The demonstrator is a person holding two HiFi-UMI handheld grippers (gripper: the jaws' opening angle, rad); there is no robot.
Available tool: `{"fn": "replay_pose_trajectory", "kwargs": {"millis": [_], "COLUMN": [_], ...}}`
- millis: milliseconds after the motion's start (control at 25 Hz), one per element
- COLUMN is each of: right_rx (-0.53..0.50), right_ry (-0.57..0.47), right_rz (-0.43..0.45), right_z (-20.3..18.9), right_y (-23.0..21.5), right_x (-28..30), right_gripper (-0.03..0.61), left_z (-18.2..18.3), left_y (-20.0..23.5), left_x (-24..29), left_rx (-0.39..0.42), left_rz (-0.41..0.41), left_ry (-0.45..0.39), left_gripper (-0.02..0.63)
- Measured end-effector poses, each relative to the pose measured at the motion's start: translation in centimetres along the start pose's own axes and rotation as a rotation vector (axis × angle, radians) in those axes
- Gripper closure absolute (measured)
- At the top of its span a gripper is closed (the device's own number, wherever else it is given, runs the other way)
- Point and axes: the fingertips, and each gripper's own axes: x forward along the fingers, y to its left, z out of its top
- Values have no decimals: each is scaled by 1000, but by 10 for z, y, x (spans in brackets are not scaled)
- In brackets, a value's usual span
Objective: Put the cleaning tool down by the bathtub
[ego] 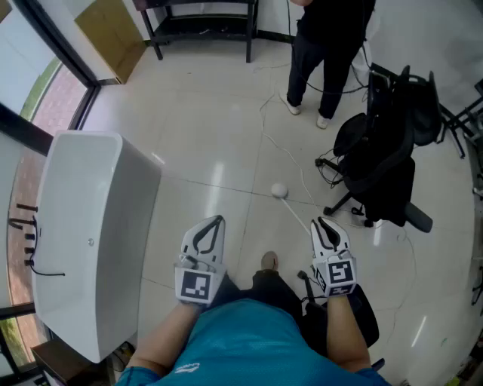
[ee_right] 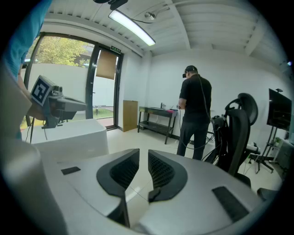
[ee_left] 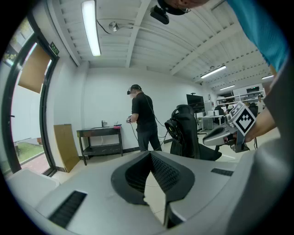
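Your left gripper (ego: 217,221) sits lower centre of the head view. Its jaws are together at the tips, with nothing between them. In the left gripper view (ee_left: 150,156) the pads meet at the top and only bare floor shows in the gap below.

Your right gripper (ego: 321,222) is lower right of centre. Its jaws stand slightly apart and are clamped on nothing. The right gripper view (ee_right: 143,156) shows a narrow slot between the pads. A thin line crosses low in that gap, and you can't tell what it is.

The cleaning tool (ego: 279,190) is on the floor (ego: 211,136) at mid-frame. It has a white ball head and a thin stick, which runs down-right and ends just beside your right gripper's tips. Whether it touches them can't be told.

The tool lies to the right of the bathtub (ego: 90,226), apart from it. The white tub fills the left side of the head view and also shows at left in the right gripper view (ee_right: 73,135).

A black office chair (ego: 385,166) is at the right of the head view. A person in dark clothes (ego: 328,45) stands at top right, facing away in the right gripper view (ee_right: 195,110). A black worktop with a lower shelf (ego: 204,22) is at top centre.
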Motion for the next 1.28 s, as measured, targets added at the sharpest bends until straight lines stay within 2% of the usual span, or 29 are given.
{"fn": "replay_pose_trajectory", "kwargs": {"millis": [160, 280, 600, 760, 880, 1000, 1120, 1280], "right_rx": [-78, -117, -179, -175, -174, -175, -153, -140], "right_ry": [78, 109, 223, 263, 287, 360, 452, 580], "right_rz": [34, 31, 46, 45, 58, 74, 108, 140], "right_z": [-53, -113, -330, -419, -484, -565, -648, -753], "right_y": [-41, -56, -77, -87, -93, -105, -111, -123], "right_x": [44, 92, 208, 253, 293, 332, 365, 399], "right_gripper": [489, 489, 480, 465, 465, 465, 465, 457], "left_z": [-40, -100, -281, -359, -409, -453, -492, -533], "left_y": [-20, -21, -24, -30, -32, -37, -41, -53], "left_x": [48, 93, 210, 256, 283, 310, 327, 346], "left_rx": [-42, -39, 3, -7, 3, -3, -39, -44], "left_rz": [-1, -15, -15, -27, -27, -36, -20, -17], "left_ry": [14, 33, 29, 2, -21, -45, -22, 6], "left_gripper": [617, 617, 617, 617, 617, 617, 616, 617]}}
